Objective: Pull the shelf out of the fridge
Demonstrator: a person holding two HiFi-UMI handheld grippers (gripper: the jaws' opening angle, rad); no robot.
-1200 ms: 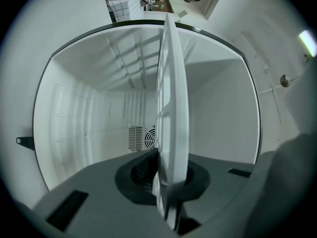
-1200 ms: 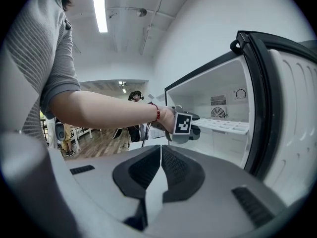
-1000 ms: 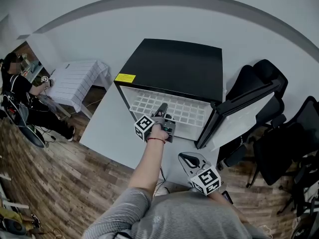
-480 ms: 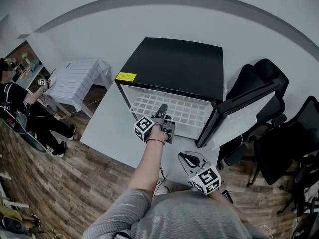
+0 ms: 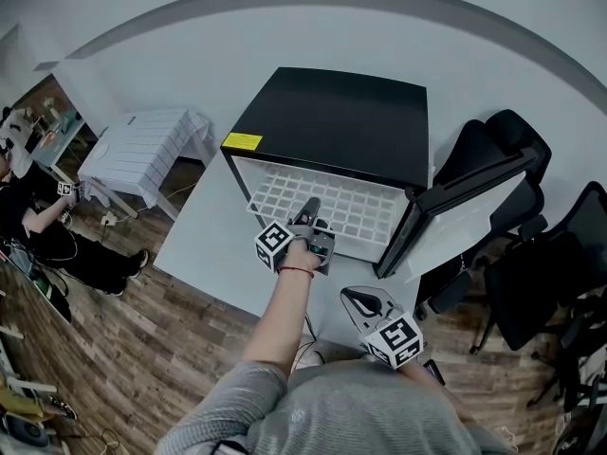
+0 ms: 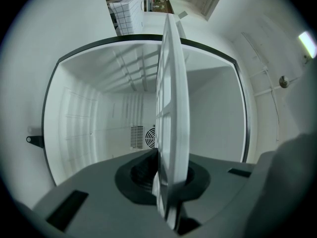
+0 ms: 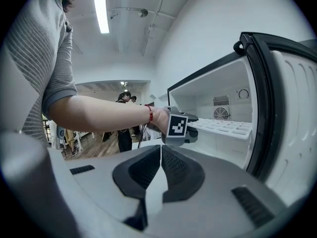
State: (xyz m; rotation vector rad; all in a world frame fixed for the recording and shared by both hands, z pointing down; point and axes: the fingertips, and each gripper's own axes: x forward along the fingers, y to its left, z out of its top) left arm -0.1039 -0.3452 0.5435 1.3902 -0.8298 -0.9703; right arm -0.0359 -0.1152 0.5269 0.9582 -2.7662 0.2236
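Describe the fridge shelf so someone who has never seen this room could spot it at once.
Find the black mini fridge on the white table, its door swung open. The shelf is the white grid panel lying level in its opening. Unlike the solid inner walls, it is latticed and clamped at its front edge by the left tongs.

Before me a white wall (image 5: 285, 27), wood floor (image 5: 123, 349) underfoot, black office chairs (image 5: 545, 282) at my right, strip light (image 7: 103, 11) overhead.
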